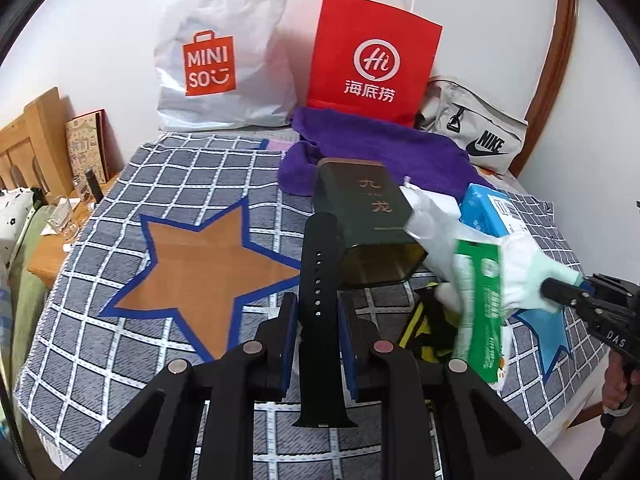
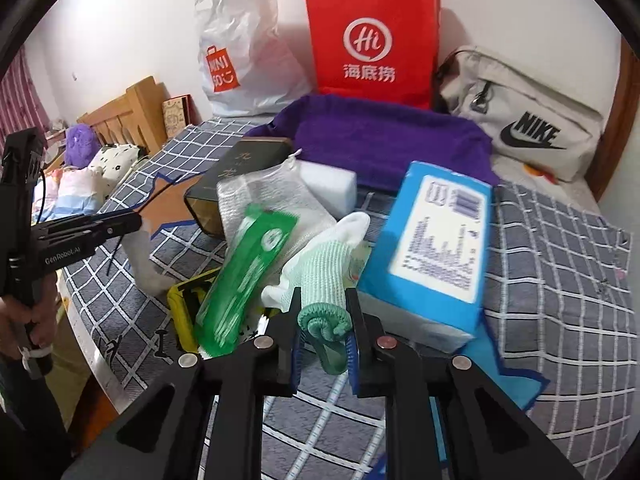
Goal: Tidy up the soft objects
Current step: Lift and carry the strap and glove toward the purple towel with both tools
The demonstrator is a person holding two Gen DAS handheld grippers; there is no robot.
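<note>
From the left wrist, the left gripper (image 1: 318, 312) clamps a black watch strap (image 1: 320, 256), its long axis pointing away toward the far dark tin (image 1: 368, 216), above the orange star (image 1: 208, 272) on the checked cloth (image 1: 120, 344). Bags behind read MINISO (image 1: 208, 64), Hi (image 1: 376, 56) and NIKE (image 1: 476, 136).

From the right wrist, the right gripper (image 2: 324, 328) pinches the green cuff of a white glove (image 2: 320, 272), which stretches away into the pile between the green packet (image 2: 248, 272) on its left and the blue box (image 2: 436, 248) on its right.

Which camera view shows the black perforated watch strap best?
The left wrist view: the black perforated watch strap stands full-length between the left gripper jaws. The right wrist view shows that gripper side-on, the strap hidden.
</note>
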